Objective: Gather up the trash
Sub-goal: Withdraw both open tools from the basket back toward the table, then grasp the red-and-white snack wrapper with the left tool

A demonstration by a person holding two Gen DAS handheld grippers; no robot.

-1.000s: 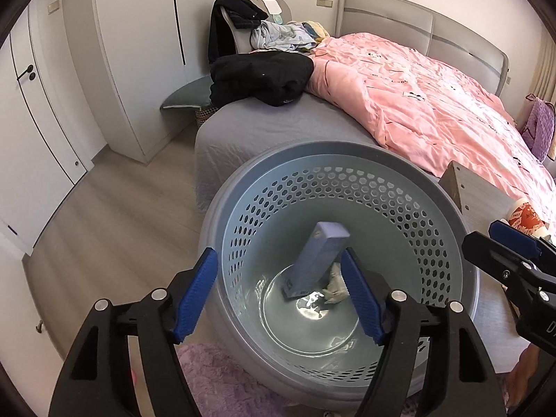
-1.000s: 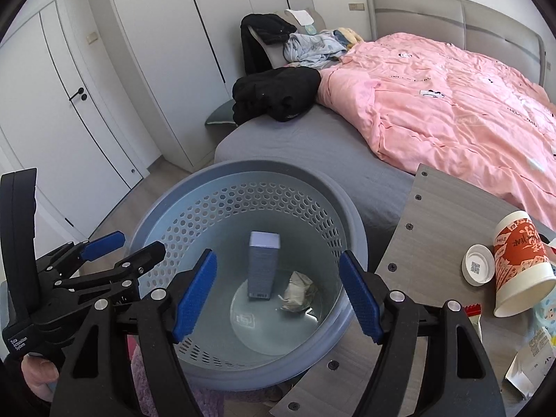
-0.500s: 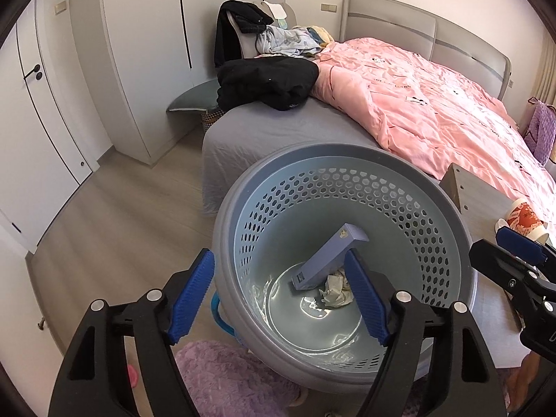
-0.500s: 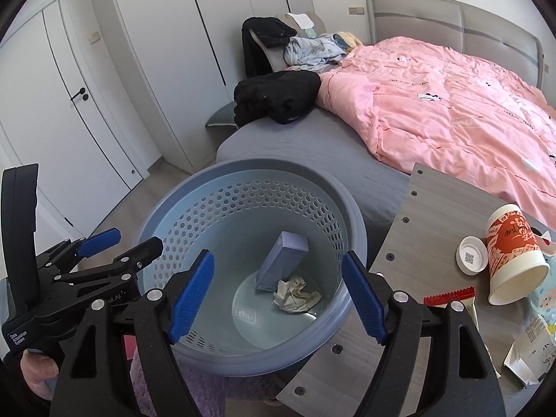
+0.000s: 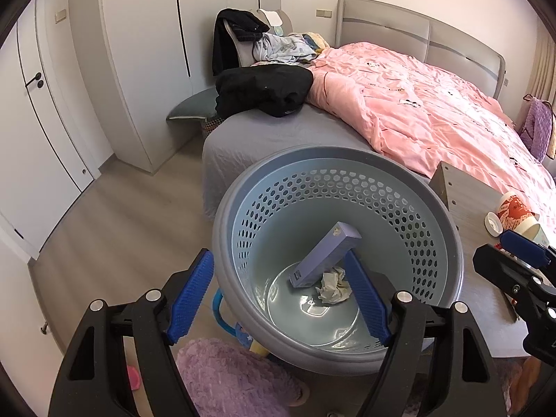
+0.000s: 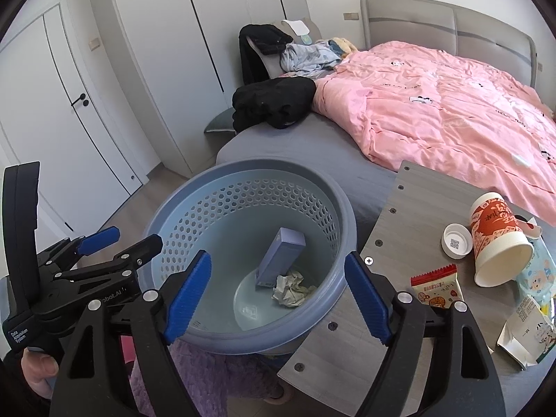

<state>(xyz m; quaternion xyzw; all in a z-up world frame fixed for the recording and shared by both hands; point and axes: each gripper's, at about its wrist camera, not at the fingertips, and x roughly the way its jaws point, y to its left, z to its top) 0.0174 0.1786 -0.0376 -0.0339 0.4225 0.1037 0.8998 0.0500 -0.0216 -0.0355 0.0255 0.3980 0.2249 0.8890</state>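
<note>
A blue-grey perforated basket (image 5: 448,229) (image 6: 333,205) stands beside the bed. Inside it a purple box (image 5: 325,259) (image 6: 279,257) leans on the wall next to a crumpled paper wad (image 5: 332,285) (image 6: 292,286). My left gripper (image 5: 278,299) (image 6: 118,243) is open and empty above the basket's near rim. My right gripper (image 6: 278,295) (image 5: 510,253) is open and empty over the basket's right side. On the grey table (image 6: 417,208) lie a tipped orange paper cup (image 6: 497,236), a white lid (image 6: 457,241), a red snack packet (image 6: 438,286) and torn wrappers (image 6: 528,333).
A bed with a pink duvet (image 6: 434,104) and black clothes (image 6: 274,106) stands behind the basket. White wardrobe doors (image 6: 87,97) line the left. A purple fluffy rug (image 5: 229,378) lies under the basket. Wood floor (image 5: 114,226) stretches left.
Both grippers have pulled back and up from the basket. The purple box has tipped from upright to leaning. More of the table's trash shows in the right wrist view.
</note>
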